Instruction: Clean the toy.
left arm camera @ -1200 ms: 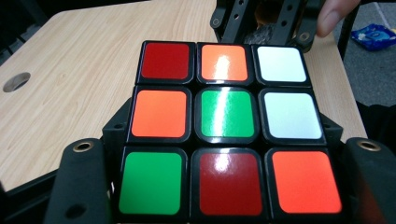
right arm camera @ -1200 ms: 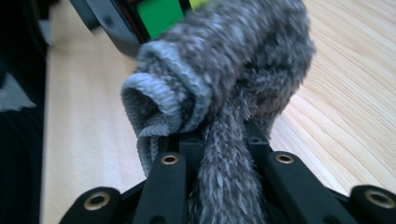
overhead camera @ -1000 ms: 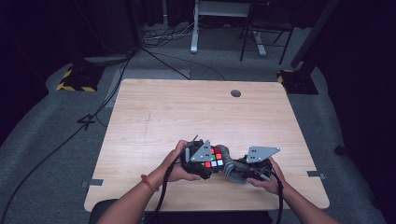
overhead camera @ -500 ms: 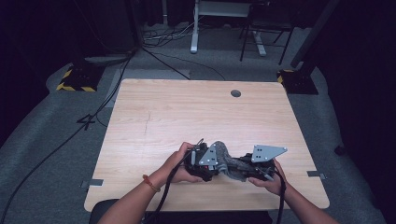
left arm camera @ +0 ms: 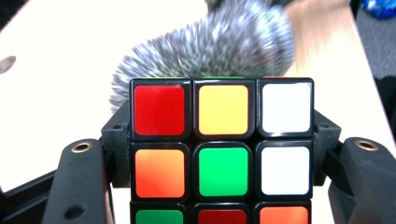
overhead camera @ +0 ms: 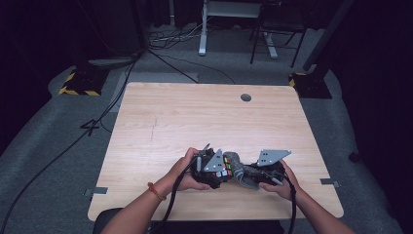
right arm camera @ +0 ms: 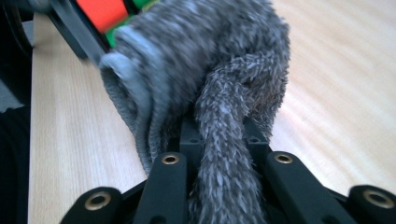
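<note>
Cube point(left arm camera: 223, 154) with red, yellow, white, orange, green stickers; fuzzy grey cloth point(right arm camera: 205, 79)

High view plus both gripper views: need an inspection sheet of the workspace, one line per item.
Surface: light wooden table, bare apart from the work at its near edge; a round grommet near the far edge.
Job's things: Rubik's cube clamped in the left gripper; grey fuzzy cloth bunched in the right gripper, pressed against the cube.
Clutter: nothing seen on the table.
Grippers: both shut on their loads, held close together above the table's near edge.
Cables: one black cable trails from each gripper toward the person; more cables lie on the floor at left.
Surroundings: grey carpet, yellow-black striped stand bases, dark room.
</note>
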